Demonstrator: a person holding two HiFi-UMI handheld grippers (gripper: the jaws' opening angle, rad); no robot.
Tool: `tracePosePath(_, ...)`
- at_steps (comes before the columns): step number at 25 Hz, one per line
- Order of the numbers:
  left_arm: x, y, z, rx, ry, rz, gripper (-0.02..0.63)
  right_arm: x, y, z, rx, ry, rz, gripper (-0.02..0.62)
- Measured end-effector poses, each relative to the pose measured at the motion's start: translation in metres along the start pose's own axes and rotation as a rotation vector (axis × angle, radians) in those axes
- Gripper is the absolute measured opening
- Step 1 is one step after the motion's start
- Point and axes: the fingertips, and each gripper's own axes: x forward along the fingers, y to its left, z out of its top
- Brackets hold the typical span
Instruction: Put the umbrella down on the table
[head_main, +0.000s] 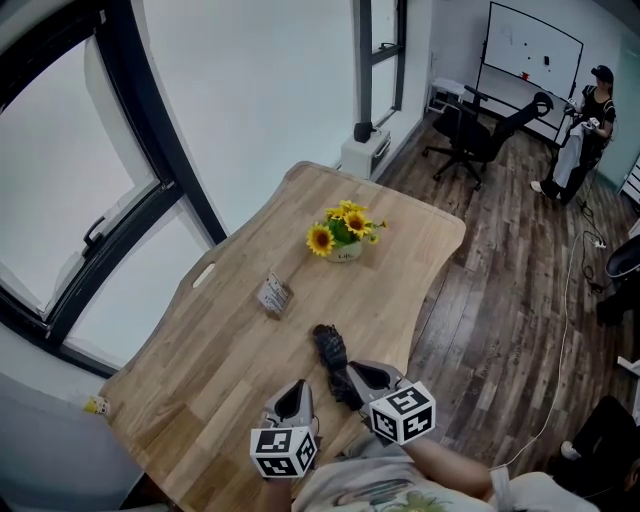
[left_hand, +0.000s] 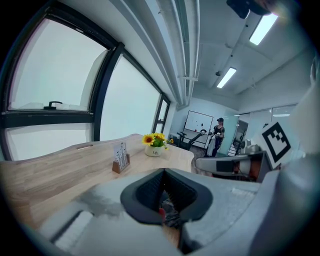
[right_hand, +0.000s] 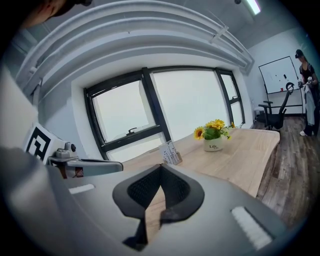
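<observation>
The small black folded umbrella (head_main: 330, 349) lies flat on the wooden table (head_main: 240, 330), close to the near edge. In the head view my right gripper (head_main: 354, 370) sits just right of the umbrella's near end, and I cannot tell whether it touches. Its jaws are shut in the right gripper view (right_hand: 161, 166), with only bare table behind them. My left gripper (head_main: 297, 386) rests left of the umbrella. Its jaws (left_hand: 163, 171) meet at the tips, and dark crumpled fabric with a red spot (left_hand: 169, 214) shows through the gap under them.
A white pot of sunflowers (head_main: 345, 232) stands mid-table, with a small card holder (head_main: 273, 296) nearer to me. Big windows run along the left. At the right are wood floor, an office chair (head_main: 478, 132), a whiteboard (head_main: 532, 45) and a person (head_main: 585, 120) far off.
</observation>
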Motion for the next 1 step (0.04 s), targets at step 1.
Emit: tracePosePath(1, 0.0008, 0.0002, -0.0001, 0.0, 0.001, -0.001, 0.0, 0.0005, -0.001, -0.0006, 0.001, 0.002, -0.002, -0.002)
